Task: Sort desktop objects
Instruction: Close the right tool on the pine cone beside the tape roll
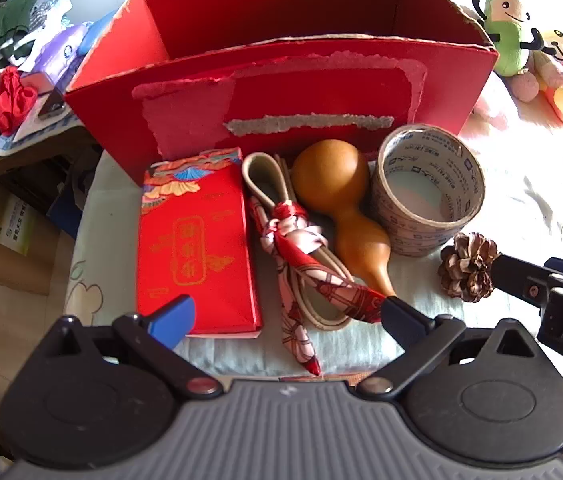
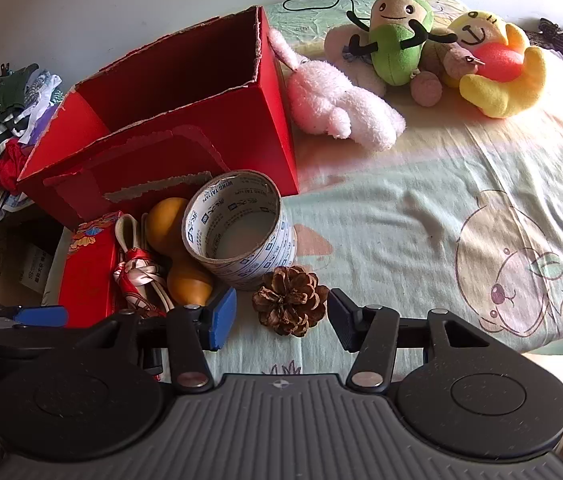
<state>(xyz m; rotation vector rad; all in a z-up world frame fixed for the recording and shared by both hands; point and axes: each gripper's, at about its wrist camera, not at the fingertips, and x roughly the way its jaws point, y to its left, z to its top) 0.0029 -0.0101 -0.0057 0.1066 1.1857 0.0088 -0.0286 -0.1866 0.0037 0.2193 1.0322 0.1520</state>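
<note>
Our right gripper (image 2: 281, 316) is spread wide and empty, one jaw on each side of the pine cone (image 2: 290, 300), neither touching it yet as far as we can tell. The cone sits on the printed sheet (image 2: 421, 216), just in front of the tape roll (image 2: 239, 228). It looks light and brittle, with scales that could snap or crumble, so we'd close gently across its broad middle, where the scales give some bite. Over to our left gripper (image 1: 287, 318): wide open too, holding nothing, poised low over the near end of the scarf (image 1: 301, 264), with the red packet (image 1: 197, 248) by its left jaw. The scarf is knotted around a pale strap loop (image 1: 261, 172), soft and floppy; taking it at the knot should bring the lot up together, we reckon. Beside it lies the gourd (image 1: 337, 188), smooth and hard, likely slippery; its narrow waist is the natural hold. The tape roll stands upright just right of the gourd, stiff, best pinched through its wall. Behind them all waits the red box (image 1: 281, 92), open on top and apparently empty, the likely place for everything. Plush toys (image 2: 401, 40) sit well apart, farther back on the sheet.
</note>
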